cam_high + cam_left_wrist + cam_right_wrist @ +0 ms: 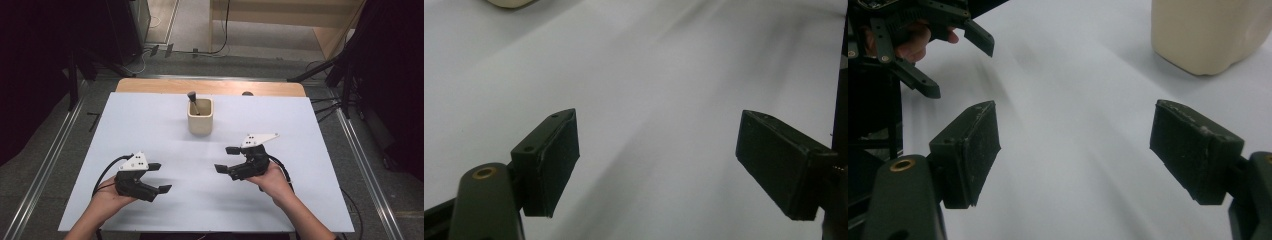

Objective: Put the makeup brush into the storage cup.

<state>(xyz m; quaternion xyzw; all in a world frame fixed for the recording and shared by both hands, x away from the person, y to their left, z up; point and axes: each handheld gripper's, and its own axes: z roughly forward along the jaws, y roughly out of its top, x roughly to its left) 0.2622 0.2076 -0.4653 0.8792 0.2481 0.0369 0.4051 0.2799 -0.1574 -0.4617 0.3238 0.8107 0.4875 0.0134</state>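
Open tongs above white table

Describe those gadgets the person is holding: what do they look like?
Each hand-held gripper, the left and the right, is a black plastic body with two flat, rectangular black jaws. A pale grey three-cornered plate with small dark dots sits on top of each, and a black cable trails back from it. A brass-coloured ring shows near a jaw. The forearms are bare, with no sleeves.

White sheet covers my table; a bare wood strip shows along its far edge. Cream cup stands upright on the sheet, far of centre, with a dark-tipped stick leaning inside. Black cable lies on the floor beyond.
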